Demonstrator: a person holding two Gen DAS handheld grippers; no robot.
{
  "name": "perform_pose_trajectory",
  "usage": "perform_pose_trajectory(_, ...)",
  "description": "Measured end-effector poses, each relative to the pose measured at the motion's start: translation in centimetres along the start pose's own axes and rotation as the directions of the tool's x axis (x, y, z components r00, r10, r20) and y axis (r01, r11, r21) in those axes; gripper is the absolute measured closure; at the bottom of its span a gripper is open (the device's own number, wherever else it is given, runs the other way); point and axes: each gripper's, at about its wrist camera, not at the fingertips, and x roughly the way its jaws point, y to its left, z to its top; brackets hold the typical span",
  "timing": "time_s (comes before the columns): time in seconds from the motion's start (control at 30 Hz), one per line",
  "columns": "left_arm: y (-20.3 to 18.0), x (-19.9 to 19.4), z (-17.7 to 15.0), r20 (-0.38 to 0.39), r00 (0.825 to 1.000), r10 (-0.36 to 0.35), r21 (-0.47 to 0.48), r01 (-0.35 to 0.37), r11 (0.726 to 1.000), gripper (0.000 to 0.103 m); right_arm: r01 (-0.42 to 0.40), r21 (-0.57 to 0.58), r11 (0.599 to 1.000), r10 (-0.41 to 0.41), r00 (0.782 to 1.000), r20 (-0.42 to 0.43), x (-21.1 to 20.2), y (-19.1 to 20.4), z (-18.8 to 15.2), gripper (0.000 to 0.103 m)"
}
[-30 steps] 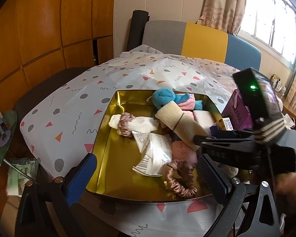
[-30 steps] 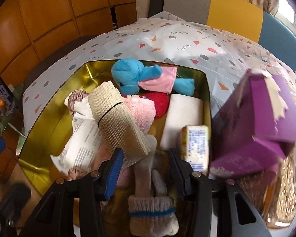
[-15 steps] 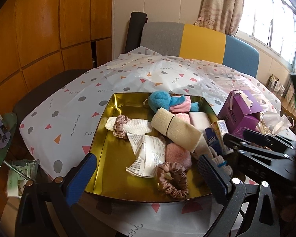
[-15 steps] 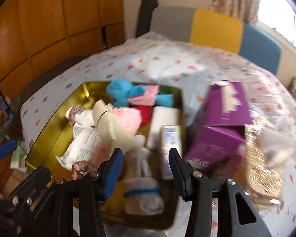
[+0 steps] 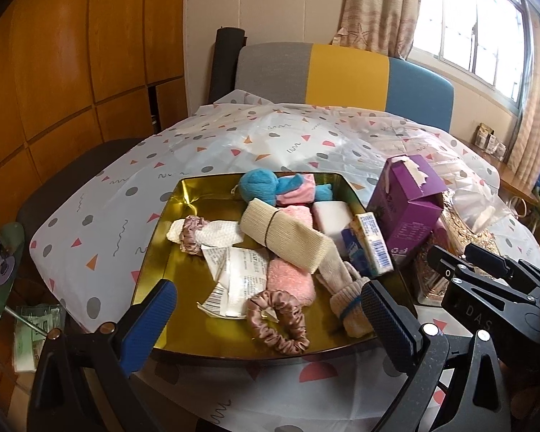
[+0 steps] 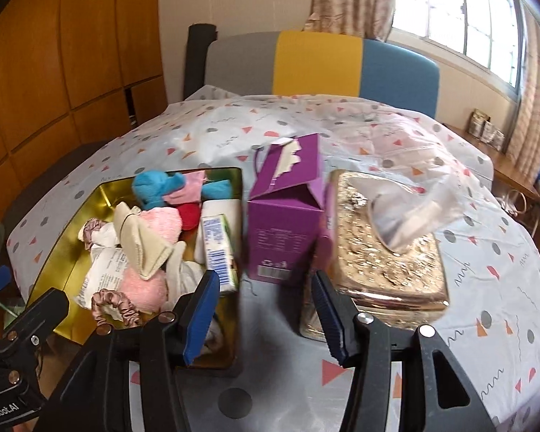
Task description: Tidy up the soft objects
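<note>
A gold tin tray (image 5: 169, 252) (image 6: 86, 212) holds soft items: a blue plush toy (image 5: 259, 185) (image 6: 154, 187), a beige rolled cloth (image 5: 288, 237), pink fluffy cloths (image 5: 288, 280) (image 6: 162, 223), a beige sock (image 5: 345, 288), brown scrunchies (image 5: 280, 320) (image 6: 115, 306) and paper packets (image 5: 237, 284). My left gripper (image 5: 266, 320) is open and empty, at the tray's near edge. My right gripper (image 6: 266, 313) is open and empty, held back from the purple box (image 6: 288, 234), right of the tray.
A purple carton (image 5: 406, 212) stands at the tray's right side, with a small blue-white pack (image 5: 370, 244) (image 6: 216, 248) leaning in the tray. A gold foil box (image 6: 385, 248) with a clear plastic bag (image 6: 414, 208) lies further right. A chair (image 5: 342, 75) stands behind the table.
The right gripper has let go of the beige sock, pulled back out of the tray and swung right toward the purple box. The left gripper has risen a little.
</note>
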Motion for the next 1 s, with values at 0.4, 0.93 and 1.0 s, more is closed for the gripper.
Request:
perform_pose_trajectory(0.4, -1.0, -0.2, -0.1, 0.003, 1.000, 0.007, 0.019, -0.007, 1.000, 0.000, 0.032, 0.044, 0.998, -0.033, 0.999, 0.013, -0.6, -1.6, -0.9, 0.049)
perform_pose_trajectory(0.93, -0.8, 0.1, -0.3, -0.010, 1.000, 0.013, 0.011, -0.013, 1.000, 0.000, 0.026, 0.052, 0.998, -0.026, 1.000, 0.007, -0.4, -1.7, -1.0, 0.049)
perform_pose_trajectory(1.0, -0.7, 0.1, -0.3, -0.013, 1.000, 0.015, 0.009, -0.015, 1.000, 0.000, 0.026, 0.049, 0.998, -0.026, 1.000, 0.005, -0.3, -1.6, -1.1, 0.049)
